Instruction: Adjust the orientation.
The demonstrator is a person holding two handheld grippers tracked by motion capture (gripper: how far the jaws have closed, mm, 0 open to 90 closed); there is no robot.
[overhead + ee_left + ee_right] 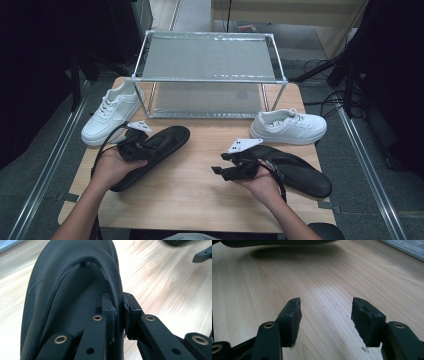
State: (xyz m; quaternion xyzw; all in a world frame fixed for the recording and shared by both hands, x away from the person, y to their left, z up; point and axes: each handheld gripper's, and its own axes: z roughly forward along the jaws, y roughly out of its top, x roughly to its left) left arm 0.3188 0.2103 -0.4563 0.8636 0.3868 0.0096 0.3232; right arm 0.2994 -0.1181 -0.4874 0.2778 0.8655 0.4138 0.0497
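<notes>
My left gripper (142, 146) (118, 302) is shut on the strap of a black flip-flop (167, 140) (57, 290) at the table's left. One pad sits inside the strap and the other outside. A second black flip-flop (300, 172) lies flat at the right, behind the person's right hand. My right gripper (220, 167) (325, 307) stands open just above the bare wood, pointing left toward the middle of the table. Nothing is between its pads. The held flip-flop's dark edge (274, 242) shows at the top of the right gripper view.
A metal two-tier shoe rack (207, 55) stands at the back of the wooden table (200, 190). One white sneaker (111, 112) lies left of the rack, overhanging the table's left edge. Another white sneaker (289, 126) lies at the right, in front of the rack's leg.
</notes>
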